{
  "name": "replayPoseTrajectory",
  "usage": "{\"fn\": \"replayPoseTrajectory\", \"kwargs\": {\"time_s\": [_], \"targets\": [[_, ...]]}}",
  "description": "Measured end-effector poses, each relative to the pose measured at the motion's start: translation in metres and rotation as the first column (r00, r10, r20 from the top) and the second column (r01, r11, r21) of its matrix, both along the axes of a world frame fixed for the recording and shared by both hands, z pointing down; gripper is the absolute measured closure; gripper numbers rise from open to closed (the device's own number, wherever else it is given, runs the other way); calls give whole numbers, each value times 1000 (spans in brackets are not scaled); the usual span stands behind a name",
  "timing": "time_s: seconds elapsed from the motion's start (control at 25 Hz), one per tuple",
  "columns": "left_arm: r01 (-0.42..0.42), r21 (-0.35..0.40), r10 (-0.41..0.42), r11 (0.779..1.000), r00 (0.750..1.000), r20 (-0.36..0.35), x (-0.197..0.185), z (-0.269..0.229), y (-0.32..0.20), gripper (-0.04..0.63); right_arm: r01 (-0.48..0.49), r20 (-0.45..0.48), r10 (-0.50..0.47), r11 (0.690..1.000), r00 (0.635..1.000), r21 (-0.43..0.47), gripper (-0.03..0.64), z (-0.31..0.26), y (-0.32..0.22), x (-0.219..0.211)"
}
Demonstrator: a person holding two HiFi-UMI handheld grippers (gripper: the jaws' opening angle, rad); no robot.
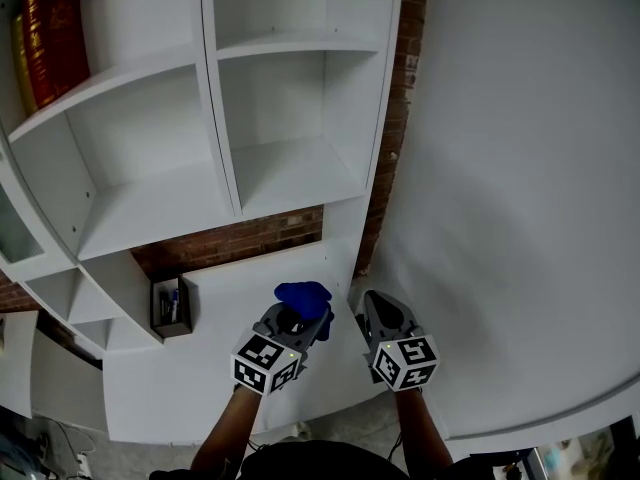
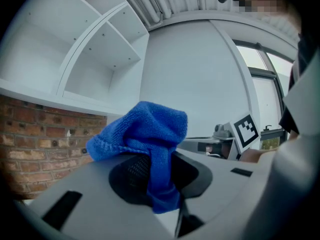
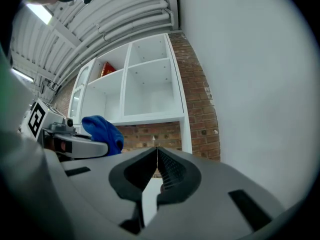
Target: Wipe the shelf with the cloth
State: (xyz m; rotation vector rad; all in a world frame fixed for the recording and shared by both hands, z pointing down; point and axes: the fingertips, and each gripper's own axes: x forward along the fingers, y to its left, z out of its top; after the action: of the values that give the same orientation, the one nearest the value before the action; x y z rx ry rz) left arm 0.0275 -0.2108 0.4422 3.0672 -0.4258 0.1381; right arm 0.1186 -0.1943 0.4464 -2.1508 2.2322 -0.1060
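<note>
Left gripper view, jaws clamped on blue cloth (image 2: 146, 133)

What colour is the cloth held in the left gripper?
The cloth is bright blue; the left gripper view shows it best.

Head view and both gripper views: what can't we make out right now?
- Red items, top-left shelf: head view, cut off by the picture edge; kind unclear.
- Small black box: head view, contents too small to tell.
- Blue cloth: head view, pinched part hidden by the left gripper.
</note>
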Motion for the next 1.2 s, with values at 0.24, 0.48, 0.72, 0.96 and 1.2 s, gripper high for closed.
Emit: {"fn": "replayPoseTrajectory", "kwargs": {"time_s": [0.24,0.48,0.72,0.96,1.2], "targets": [[-24,5,24,1000,1000,-4,4,-6,-24,506,-22,-22,22,1000,1000,-4,597,-8,-25,5],[-42,8,43,999,999,-21,4,-11,-43,506,-37,-41,36,999,999,-25,597,-9,-45,5],[-59,-9,59,998,998,7,3,-5,-56,506,-44,-52,41,998,998,-42,597,-3,-58,0],[-69,-10,70,998,996,46,7,-13,-67,506,-35,-53,33,999,998,-37,597,-7,-72,2],[-55,54,52,997,997,55,17,-30,-72,506,-9,-45,8,1000,999,-24,597,-11,-83,12]]}}
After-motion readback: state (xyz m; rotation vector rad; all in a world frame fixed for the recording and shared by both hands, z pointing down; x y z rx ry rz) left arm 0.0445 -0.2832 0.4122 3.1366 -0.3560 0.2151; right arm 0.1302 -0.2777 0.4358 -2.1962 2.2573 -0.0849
